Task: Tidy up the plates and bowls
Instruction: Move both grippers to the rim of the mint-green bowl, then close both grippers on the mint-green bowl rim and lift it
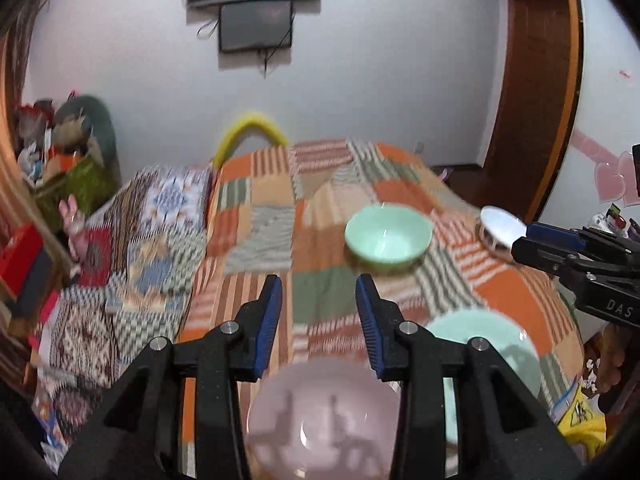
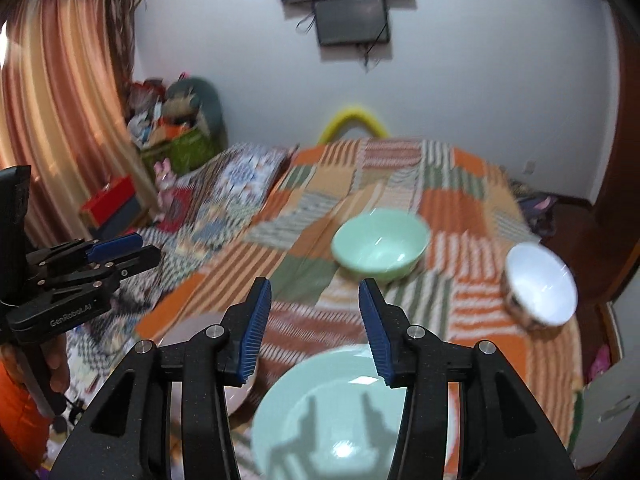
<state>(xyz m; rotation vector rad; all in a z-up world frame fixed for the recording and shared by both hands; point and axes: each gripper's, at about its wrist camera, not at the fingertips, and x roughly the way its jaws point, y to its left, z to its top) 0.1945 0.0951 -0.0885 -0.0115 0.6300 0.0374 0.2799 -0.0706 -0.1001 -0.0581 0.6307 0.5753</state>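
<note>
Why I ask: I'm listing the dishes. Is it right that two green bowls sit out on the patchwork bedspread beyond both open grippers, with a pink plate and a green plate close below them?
Not quite. Only one bowl is green; the other bowl is white inside, as the right wrist view shows. The pink plate and green plate below the open left gripper and right gripper are as you say.

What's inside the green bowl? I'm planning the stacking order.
The green bowl looks empty: only bare glossy inside shows. Its near inner wall is hidden by the rim, and the frame is blurred.
</note>
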